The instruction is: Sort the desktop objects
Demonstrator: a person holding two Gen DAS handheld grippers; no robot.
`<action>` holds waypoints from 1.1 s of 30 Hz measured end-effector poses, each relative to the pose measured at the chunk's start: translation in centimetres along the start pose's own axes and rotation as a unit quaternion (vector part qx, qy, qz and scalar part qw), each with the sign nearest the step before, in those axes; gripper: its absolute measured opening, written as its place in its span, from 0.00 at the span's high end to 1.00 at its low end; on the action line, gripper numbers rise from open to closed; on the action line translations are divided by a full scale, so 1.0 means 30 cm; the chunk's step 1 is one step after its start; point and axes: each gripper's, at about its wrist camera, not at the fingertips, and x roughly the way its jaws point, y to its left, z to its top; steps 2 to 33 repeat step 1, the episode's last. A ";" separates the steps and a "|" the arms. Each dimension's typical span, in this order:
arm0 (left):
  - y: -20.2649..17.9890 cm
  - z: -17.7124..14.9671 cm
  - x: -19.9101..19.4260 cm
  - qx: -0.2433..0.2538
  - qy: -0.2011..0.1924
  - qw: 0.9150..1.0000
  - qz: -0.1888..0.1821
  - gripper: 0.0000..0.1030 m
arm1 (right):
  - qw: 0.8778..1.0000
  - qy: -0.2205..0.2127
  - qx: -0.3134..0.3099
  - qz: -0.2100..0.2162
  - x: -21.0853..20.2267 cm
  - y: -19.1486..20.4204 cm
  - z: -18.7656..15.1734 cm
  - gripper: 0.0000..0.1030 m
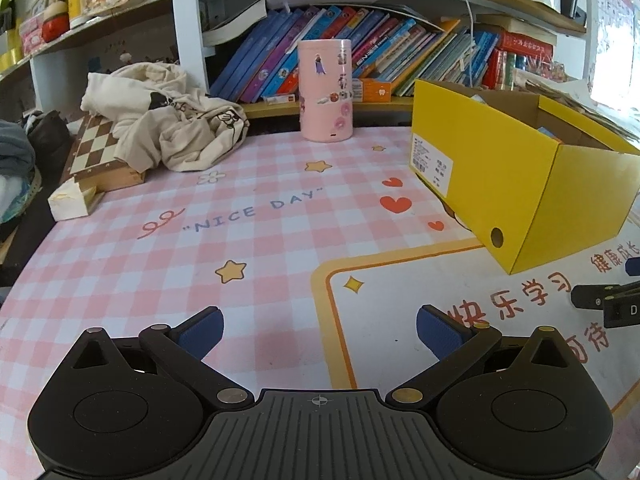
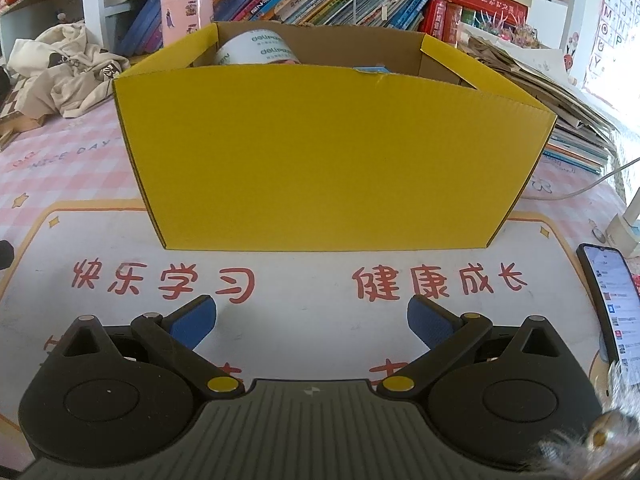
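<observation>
An open yellow cardboard box [image 2: 332, 152] stands on the desk mat right in front of my right gripper [image 2: 312, 320], which is open and holds nothing. Inside the box a white tape roll [image 2: 256, 50] and a blue item [image 2: 370, 69] show above the rim. In the left wrist view the same yellow box [image 1: 516, 184] sits to the right. My left gripper [image 1: 320, 332] hovers open over the pink checked mat, nothing between its blue pads. A pink cylindrical container [image 1: 326, 90] stands at the back near the shelf. Part of the right gripper [image 1: 608, 302] shows at the right edge.
A crumpled cream cloth [image 1: 168, 120] lies on a wooden chessboard box [image 1: 100, 156] at the back left, beside a tissue pack [image 1: 72, 200]. Books fill the shelf [image 1: 360, 56] behind. A lit phone [image 2: 614, 308] lies at the right, with stacked papers [image 2: 560, 100] behind it.
</observation>
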 end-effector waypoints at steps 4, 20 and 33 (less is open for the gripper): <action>0.001 0.000 0.003 0.000 0.000 1.000 0.000 0.00 | 1.000 0.000 0.000 -0.001 0.003 -0.002 0.001 0.00; 0.001 0.000 0.003 0.000 0.000 1.000 0.000 0.00 | 1.000 0.000 0.000 -0.001 0.003 -0.002 0.001 0.00; 0.001 0.000 0.003 0.000 0.000 1.000 0.000 0.00 | 1.000 0.000 0.000 -0.001 0.003 -0.002 0.001 0.00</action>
